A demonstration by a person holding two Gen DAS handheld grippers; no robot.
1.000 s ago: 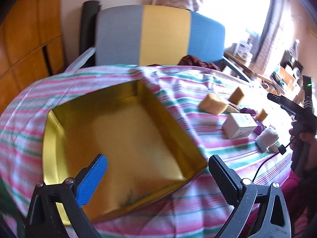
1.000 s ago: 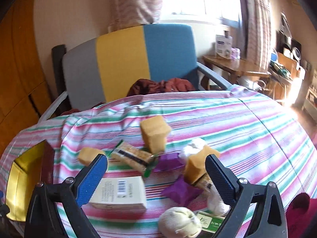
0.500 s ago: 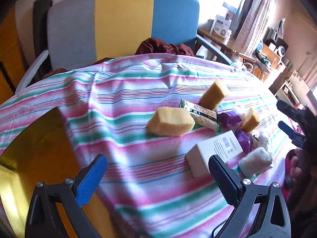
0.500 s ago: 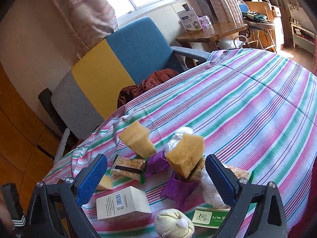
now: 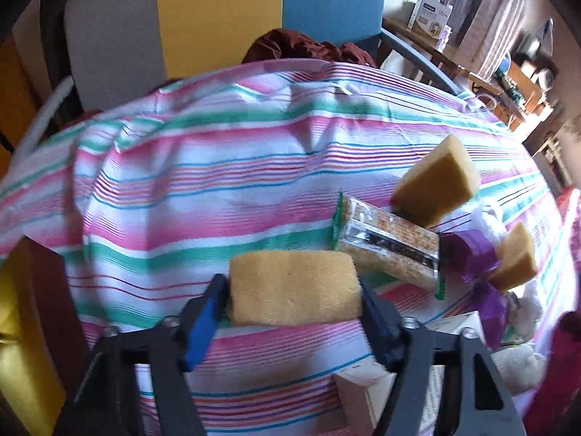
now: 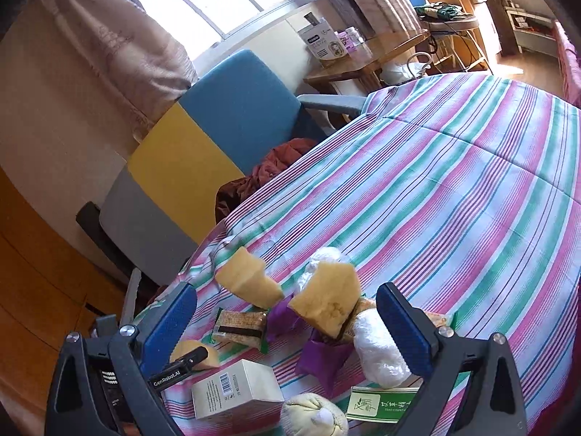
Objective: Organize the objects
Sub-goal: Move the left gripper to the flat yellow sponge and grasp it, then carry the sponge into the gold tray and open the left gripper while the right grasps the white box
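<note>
— Since a second ago the left gripper (image 5: pixel 294 299) has swung away from the yellow tin (image 5: pixel 21 345), which now shows only at the left edge of its view, and come down over the nearest sponge (image 5: pixel 295 287). Its jaws, wide before, are closing, and that sponge lies between them with each pad at one of its short ends.

— Any writing to read?

— "GenRobot.AI" is printed on the left gripper's finger (image 6: pixel 178 367) in the right wrist view. The white box (image 6: pixel 236 388) carries a barcode; its small print is too fine to read. A green-and-white packet (image 6: pixel 381 405) at the near edge of the table bears Chinese characters I cannot make out. The cracker packet (image 5: pixel 390 245) has a green end seam and no legible text.

— And the right gripper?

— The right gripper (image 6: pixel 287 323) hangs above the clutter with its fingers wide and nothing between them. Beyond its tips stand two more sponges (image 6: pixel 248 279), purple wrappers (image 6: pixel 323 359) and a white plastic-wrapped bundle (image 6: pixel 377 348).

— Room to move?

— The striped tablecloth (image 5: pixel 218 189) is bare from the held sponge toward the far edge, where the blue, yellow and grey chair (image 5: pixel 218 11) stands. The cracker packet lies just right of the sponge, the white box just beside the right finger, so that side is crowded.
</note>
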